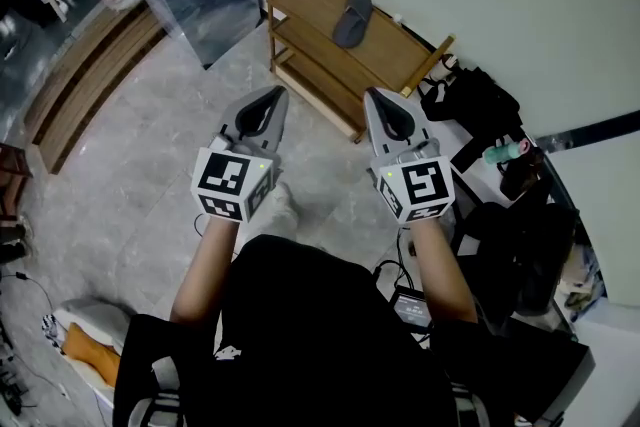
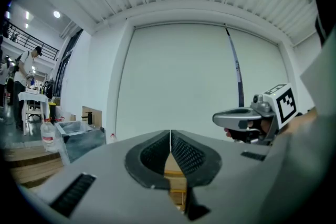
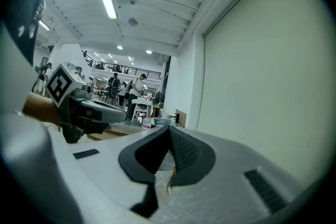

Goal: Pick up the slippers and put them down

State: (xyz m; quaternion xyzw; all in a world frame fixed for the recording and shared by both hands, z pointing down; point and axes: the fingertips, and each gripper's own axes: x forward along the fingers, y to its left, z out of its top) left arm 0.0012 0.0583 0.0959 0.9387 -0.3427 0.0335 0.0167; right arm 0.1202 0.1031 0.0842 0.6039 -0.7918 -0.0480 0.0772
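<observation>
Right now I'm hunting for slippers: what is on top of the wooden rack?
One grey slipper lies on the wooden rack. Its lower shelves are mostly covered by the top one; their contents cannot be seen.

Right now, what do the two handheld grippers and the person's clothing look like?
Both the left gripper and the right gripper are light grey wedges tapering to a point, lined with black ribbed pads. Each carries a white cube printed with black square markers. The person wears a black top; no sleeves cover the forearms.
</observation>
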